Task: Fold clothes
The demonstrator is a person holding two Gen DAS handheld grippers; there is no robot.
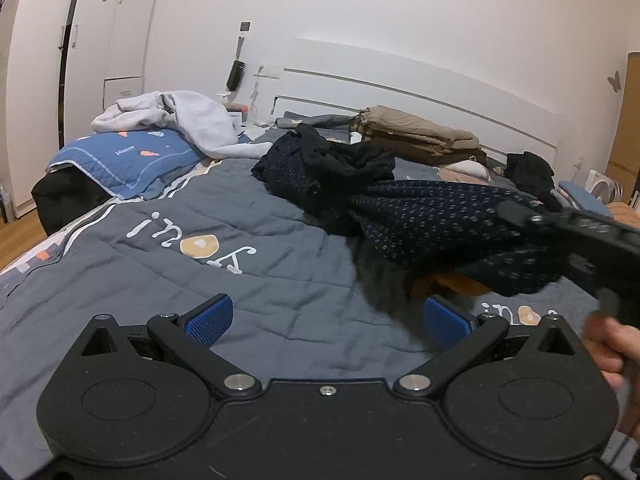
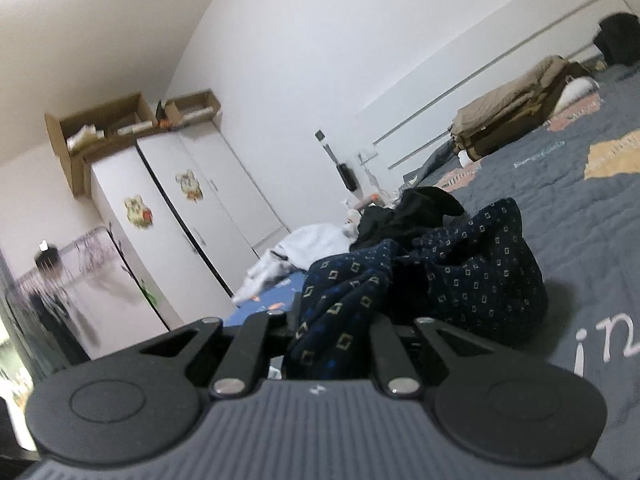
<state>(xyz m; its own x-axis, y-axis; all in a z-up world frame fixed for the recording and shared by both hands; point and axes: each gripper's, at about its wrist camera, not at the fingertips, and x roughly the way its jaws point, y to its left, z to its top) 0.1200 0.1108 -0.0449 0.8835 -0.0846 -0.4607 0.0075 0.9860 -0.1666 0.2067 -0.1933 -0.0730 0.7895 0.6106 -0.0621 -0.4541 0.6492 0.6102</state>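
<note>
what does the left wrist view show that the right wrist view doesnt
Only the left wrist view shows the open left tongs with blue pads, the right tongs from outside, a hand and the blue pillow.

Only the right wrist view shows cardboard boxes atop the wardrobe and fabric bunched between the right tongs.

Both show the dotted navy garment, the folded tan clothes and the grey quilt.

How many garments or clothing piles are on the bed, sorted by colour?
Dark navy patterned garment, clamped in the right gripper: 1
Black garments: 2
Pale grey-white garment on the blue pillow: 1
Folded tan-brown stack: 1
Total: 5
The left gripper is open and holds nothing.
</note>
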